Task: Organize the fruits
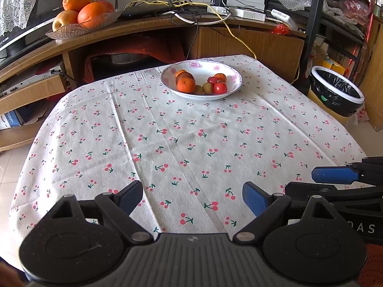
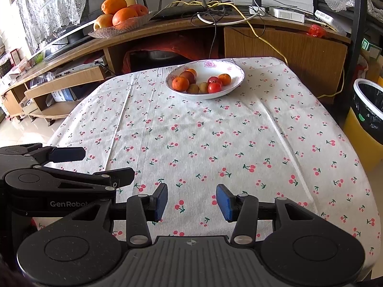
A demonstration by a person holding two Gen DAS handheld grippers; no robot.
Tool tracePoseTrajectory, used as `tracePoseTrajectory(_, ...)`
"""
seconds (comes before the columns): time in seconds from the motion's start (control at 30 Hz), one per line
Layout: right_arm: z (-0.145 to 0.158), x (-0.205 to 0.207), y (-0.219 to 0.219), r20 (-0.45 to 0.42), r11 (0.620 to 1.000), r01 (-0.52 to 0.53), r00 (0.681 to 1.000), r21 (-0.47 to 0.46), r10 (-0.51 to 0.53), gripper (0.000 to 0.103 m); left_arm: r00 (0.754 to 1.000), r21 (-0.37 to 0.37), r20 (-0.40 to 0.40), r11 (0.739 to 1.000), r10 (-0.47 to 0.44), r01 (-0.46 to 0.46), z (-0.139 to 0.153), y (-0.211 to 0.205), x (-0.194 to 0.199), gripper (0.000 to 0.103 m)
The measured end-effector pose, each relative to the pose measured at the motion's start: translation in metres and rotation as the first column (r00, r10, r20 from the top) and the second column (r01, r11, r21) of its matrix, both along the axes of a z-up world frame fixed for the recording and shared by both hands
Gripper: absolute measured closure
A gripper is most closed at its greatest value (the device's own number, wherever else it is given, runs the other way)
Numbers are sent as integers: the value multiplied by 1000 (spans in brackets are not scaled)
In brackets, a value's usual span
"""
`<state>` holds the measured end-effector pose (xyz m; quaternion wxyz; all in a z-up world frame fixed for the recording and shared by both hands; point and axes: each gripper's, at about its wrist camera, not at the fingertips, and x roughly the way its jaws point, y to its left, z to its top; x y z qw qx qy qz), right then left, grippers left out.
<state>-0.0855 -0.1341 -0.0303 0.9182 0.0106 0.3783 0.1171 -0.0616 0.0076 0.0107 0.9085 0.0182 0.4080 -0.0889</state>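
A white floral bowl (image 1: 229,71) (image 2: 233,68) stands at the far end of the cherry-print tablecloth (image 1: 182,138) (image 2: 203,131). It holds several small fruits: tangerines (image 1: 186,85) (image 2: 180,83), red ones (image 1: 220,88) (image 2: 214,87) and brownish-green ones (image 1: 207,87) (image 2: 193,88). My left gripper (image 1: 192,197) hovers open over the near edge of the table, nothing between its blue pads. My right gripper (image 2: 192,201) is open too, empty, beside the left one. Each gripper shows at the side of the other's view.
A wooden TV stand (image 1: 148,27) (image 2: 167,27) runs behind the table, with a glass dish of oranges and an apple (image 1: 81,12) (image 2: 119,15), cables and a router. A black-lined bin (image 1: 335,91) (image 2: 368,105) stands right of the table. Tiled floor lies to the left.
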Motion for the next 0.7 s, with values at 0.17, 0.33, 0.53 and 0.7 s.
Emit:
tracePoseTrajectory(0.17,0,0,0,-2,1000,0,1000,0,0,61,1000,4,-1,1000,-1,1,0,0,0,6)
tracePoseTrajectory(0.33,0,0,0,-2,1000,0,1000,-1,0,61,1000,6,1,1000,-2,2,-1,-1,0,6)
tracePoseTrajectory(0.53,-1,0,0,-3,1000,0,1000,0,0,61,1000,12,3,1000,-3,3,-1,-1,-1,6)
tracePoseTrajectory(0.7,-1,0,0,-3,1000,0,1000,-1,0,61,1000,13,3,1000,-4,4,-1,-1,-1,6)
